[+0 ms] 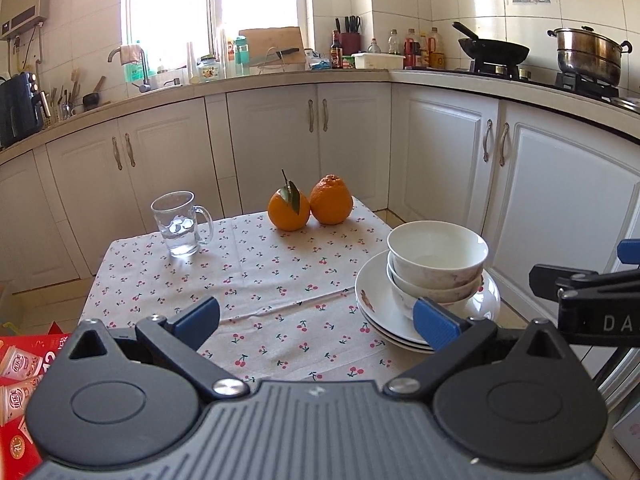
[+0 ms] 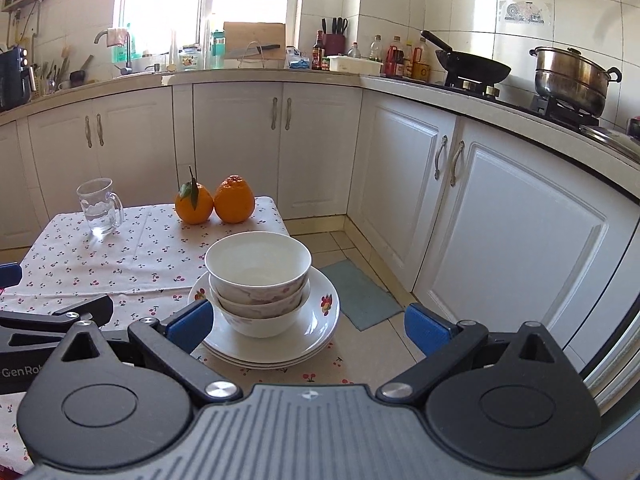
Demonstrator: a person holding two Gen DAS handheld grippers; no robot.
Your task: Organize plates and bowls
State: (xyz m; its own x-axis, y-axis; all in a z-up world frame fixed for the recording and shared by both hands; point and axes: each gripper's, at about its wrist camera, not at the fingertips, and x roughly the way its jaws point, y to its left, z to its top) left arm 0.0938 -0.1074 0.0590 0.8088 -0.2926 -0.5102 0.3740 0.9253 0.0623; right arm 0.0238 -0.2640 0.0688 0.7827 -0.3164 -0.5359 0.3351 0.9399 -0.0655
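Observation:
Three white bowls (image 1: 438,258) (image 2: 258,268) are nested and stand on a stack of white plates (image 1: 374,300) (image 2: 320,312) at the table's right near corner. My left gripper (image 1: 316,318) is open and empty, above the cloth just left of the stack. My right gripper (image 2: 308,326) is open and empty, its jaws wide apart just in front of the plates. The right gripper's body (image 1: 584,300) shows at the right edge of the left wrist view, and the left gripper's body (image 2: 48,324) shows at the left edge of the right wrist view.
A cherry-print tablecloth (image 1: 248,280) covers the small table. A glass mug (image 1: 180,224) (image 2: 98,208) and two oranges (image 1: 310,206) (image 2: 214,202) stand at the far side. White cabinets (image 2: 500,216) run behind and right. A red box (image 1: 20,372) sits left below.

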